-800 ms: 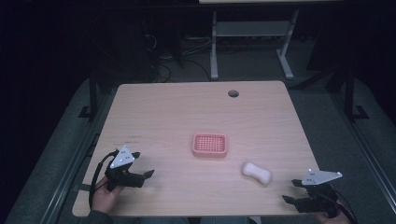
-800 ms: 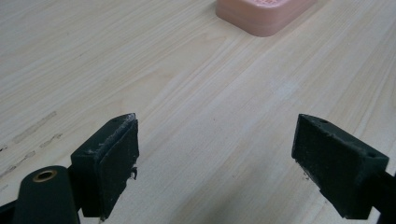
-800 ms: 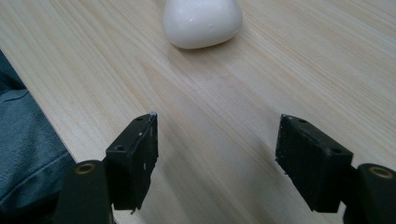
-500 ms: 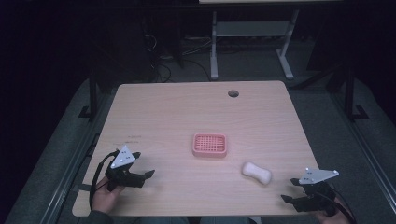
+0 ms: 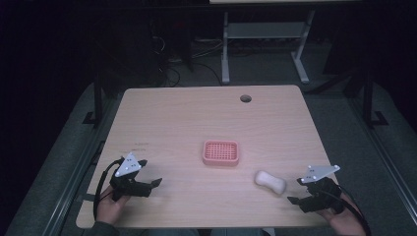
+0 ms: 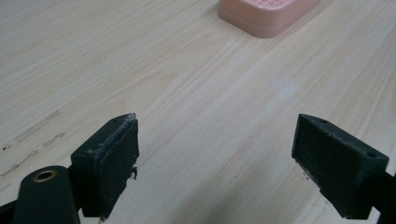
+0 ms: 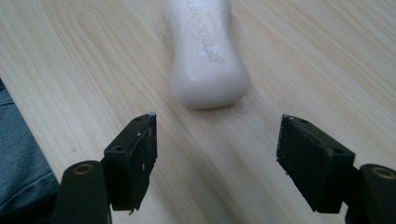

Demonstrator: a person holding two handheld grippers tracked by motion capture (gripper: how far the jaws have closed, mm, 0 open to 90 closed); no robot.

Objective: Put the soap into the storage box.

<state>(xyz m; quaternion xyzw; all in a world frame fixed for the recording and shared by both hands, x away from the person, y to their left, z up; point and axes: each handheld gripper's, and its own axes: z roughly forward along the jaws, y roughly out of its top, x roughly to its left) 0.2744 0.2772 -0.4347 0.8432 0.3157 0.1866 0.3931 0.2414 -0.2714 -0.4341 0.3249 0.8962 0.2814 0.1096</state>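
A white bar of soap (image 5: 270, 181) lies on the wooden table (image 5: 196, 118), right of centre near the front. In the right gripper view the soap (image 7: 205, 56) sits just ahead of my right gripper (image 7: 217, 140), whose jaws stand wide apart with nothing between them. That right gripper (image 5: 295, 191) rests at the front right corner, a short way right of the soap. A pink slotted soap dish (image 5: 221, 153) sits mid-table. My left gripper (image 5: 156, 186) is open at the front left, pointing toward the dish (image 6: 266, 14), well short of it. My left gripper (image 6: 215, 154) is empty.
A round cable hole (image 5: 245, 98) is in the table's far right part. A white desk frame (image 5: 260, 39) stands on the floor beyond the table. A strip of blue-grey cloth (image 7: 18, 154) shows past the table's edge in the right gripper view.
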